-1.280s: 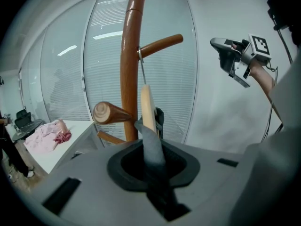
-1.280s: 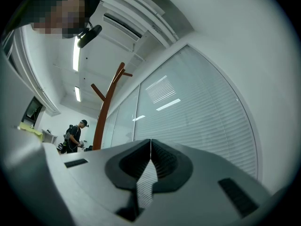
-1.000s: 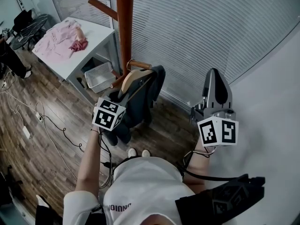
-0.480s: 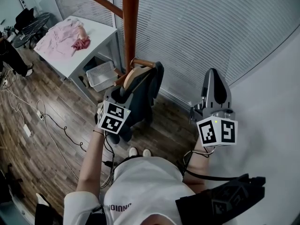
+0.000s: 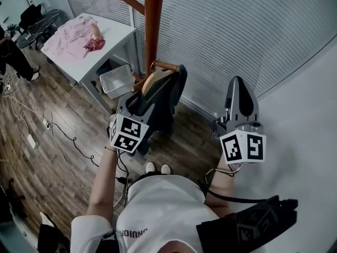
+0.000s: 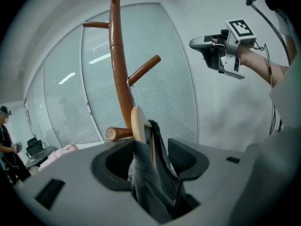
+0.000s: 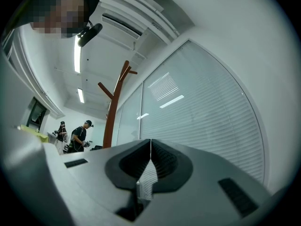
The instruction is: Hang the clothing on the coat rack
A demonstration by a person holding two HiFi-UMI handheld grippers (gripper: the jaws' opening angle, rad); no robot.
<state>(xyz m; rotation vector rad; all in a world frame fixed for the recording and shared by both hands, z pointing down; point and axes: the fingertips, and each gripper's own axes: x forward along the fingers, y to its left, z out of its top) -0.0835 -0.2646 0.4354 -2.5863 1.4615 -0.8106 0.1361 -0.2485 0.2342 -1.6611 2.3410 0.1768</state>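
A dark grey garment [image 5: 164, 105] hangs on a wooden hanger [image 5: 151, 82], whose hook sits over a low peg [image 5: 166, 66] of the brown coat rack [image 5: 154, 25]. My left gripper [image 5: 130, 102] is at the garment's left side. In the left gripper view its jaws are opening and stand wide, with the garment [image 6: 151, 178] and hanger [image 6: 138, 122] between them and the right pad clear of the cloth. My right gripper [image 5: 240, 84] is held up to the right, away from the rack, shut and empty [image 7: 150, 143].
A white table [image 5: 115, 33] with pink clothes [image 5: 73, 33] stands at the back left, a wire basket [image 5: 118, 81] beneath it. Cables [image 5: 57, 135] trail over the wooden floor. A blind-covered glass wall [image 5: 226, 30] runs behind the rack. Two people [image 7: 75, 135] stand far off.
The left gripper's jaws have spread apart around the garment, and the gripper has drawn slightly back toward me. The right gripper has stayed put.
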